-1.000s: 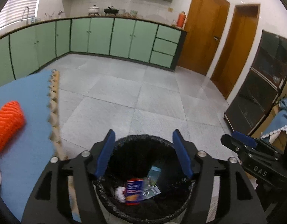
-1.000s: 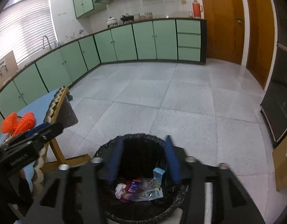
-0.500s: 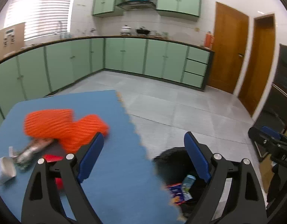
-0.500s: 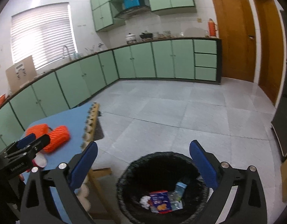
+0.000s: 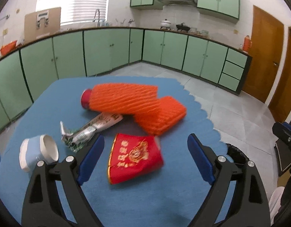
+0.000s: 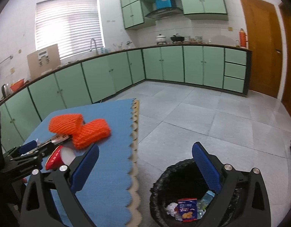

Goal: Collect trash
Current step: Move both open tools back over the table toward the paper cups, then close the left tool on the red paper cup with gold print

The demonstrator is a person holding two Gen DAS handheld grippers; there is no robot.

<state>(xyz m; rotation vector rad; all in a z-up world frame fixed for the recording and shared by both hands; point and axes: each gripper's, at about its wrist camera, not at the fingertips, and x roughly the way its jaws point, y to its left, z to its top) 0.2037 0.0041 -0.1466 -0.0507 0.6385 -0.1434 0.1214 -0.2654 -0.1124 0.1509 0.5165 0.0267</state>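
Observation:
My left gripper [image 5: 145, 158] is open and empty above the blue mat [image 5: 126, 198], with a red paper cup [image 5: 136, 158] lying between its fingers. Beyond it lie two orange foam nets [image 5: 137, 102], a silver wrapper [image 5: 92, 128] and a light blue cup [image 5: 39, 153] on its side. My right gripper [image 6: 145, 168] is open and empty, between the mat's edge and the black trash bin [image 6: 185, 194]. The bin holds a blue snack packet [image 6: 187, 209] and other scraps. The left gripper [image 6: 30, 151] and the red cup [image 6: 54, 158] also show in the right wrist view.
The mat covers a table with a scalloped right edge [image 6: 135, 151]. The bin's rim [image 5: 238, 153] stands on the grey tile floor right of the table. Green cabinets [image 6: 164, 64] line the far walls, and wooden doors [image 6: 260, 47] are at the right.
My left gripper has swung from over the bin to over the mat and its trash. My right gripper has risen, opened wide, and turned left, so the table now shows.

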